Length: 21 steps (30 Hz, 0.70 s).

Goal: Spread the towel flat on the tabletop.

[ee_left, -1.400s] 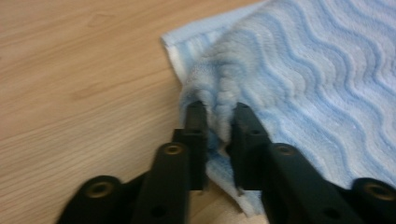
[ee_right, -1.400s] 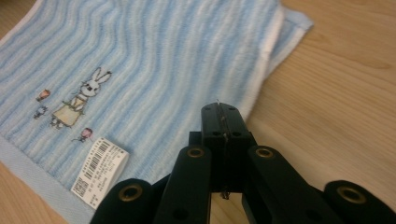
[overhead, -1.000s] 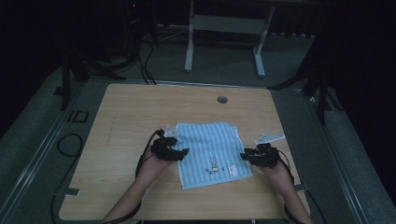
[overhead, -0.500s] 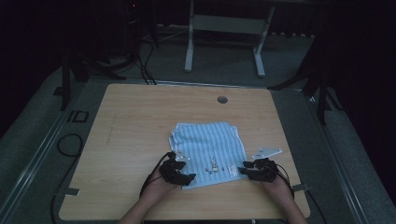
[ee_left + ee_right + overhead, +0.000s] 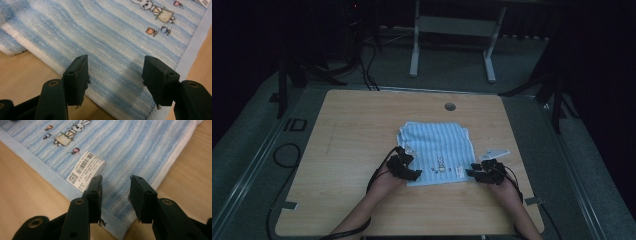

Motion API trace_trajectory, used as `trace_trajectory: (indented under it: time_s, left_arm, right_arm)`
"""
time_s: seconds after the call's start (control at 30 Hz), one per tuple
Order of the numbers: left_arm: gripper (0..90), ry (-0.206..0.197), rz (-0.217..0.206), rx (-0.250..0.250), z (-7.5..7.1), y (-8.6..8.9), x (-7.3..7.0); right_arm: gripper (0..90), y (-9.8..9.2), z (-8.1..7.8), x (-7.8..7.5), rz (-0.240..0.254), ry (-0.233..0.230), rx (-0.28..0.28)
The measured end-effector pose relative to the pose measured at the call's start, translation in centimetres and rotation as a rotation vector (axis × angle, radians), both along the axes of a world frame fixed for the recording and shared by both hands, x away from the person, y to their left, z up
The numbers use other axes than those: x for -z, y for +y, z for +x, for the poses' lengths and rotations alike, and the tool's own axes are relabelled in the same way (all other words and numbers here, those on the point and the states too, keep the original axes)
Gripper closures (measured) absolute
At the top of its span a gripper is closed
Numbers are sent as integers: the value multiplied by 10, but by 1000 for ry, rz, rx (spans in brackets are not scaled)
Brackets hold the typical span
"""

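At the table's [image 5: 337,125] near edge, a folded striped towel [image 5: 434,150] lies flat, its long axis running away from the person, rabbit print nearest. Left gripper [image 5: 115,75] and right gripper [image 5: 115,192] hover with jaws apart over the near corners, holding nothing. A shallow pinch would likely lift the top layer alone.

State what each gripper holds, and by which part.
Nothing is held: the left gripper and right gripper stand open over the striped towel's near corners.
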State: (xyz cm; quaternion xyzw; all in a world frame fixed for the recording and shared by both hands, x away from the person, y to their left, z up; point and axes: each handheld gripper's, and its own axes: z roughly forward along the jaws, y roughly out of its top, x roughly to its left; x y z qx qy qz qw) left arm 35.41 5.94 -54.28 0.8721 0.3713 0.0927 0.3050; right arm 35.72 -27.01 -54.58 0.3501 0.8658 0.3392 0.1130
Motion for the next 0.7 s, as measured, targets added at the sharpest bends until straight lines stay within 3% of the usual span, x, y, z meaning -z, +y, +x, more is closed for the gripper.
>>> trace_trajectory:
  time_s: [0.1, 0.2, 0.3, 0.47, 0.53, 0.57, 0.63, 0.67, 0.7]
  left_arm:
    - [376, -7, 15, -8, 17, -2, 0]
    - [376, -8, 19, -13, 25, -3, 0]
    - [376, -13, 25, -42, 38, -3, 0]
    - [375, -4, 26, -72, 44, -4, -1]
    - [374, -2, 0, -60, 42, -2, -5]
    - [374, -21, -42, -37, 33, 2, -13]
    - [372, -21, -42, -37, 33, 2, -13]
    - [352, -30, -81, 9, 17, 7, -21]
    - [351, -31, -89, 23, 12, 8, -21]
  right_arm:
    - [617, 0, 10, 0, 2, 6, 18]
    - [617, 2, 17, 0, 1, 7, 24]
    - [613, 7, 29, -2, -23, 8, 32]
    - [608, 10, 38, -3, -31, 23, 44]
    - [593, 11, 40, -5, -31, 43, 42]
    - [580, 9, 36, -11, -15, 22, 30]
    - [580, 7, 34, -13, 3, 18, 19]
    - [543, 3, 27, -19, 25, 10, -5]
    - [533, 1, 23, -21, 20, 6, -13]
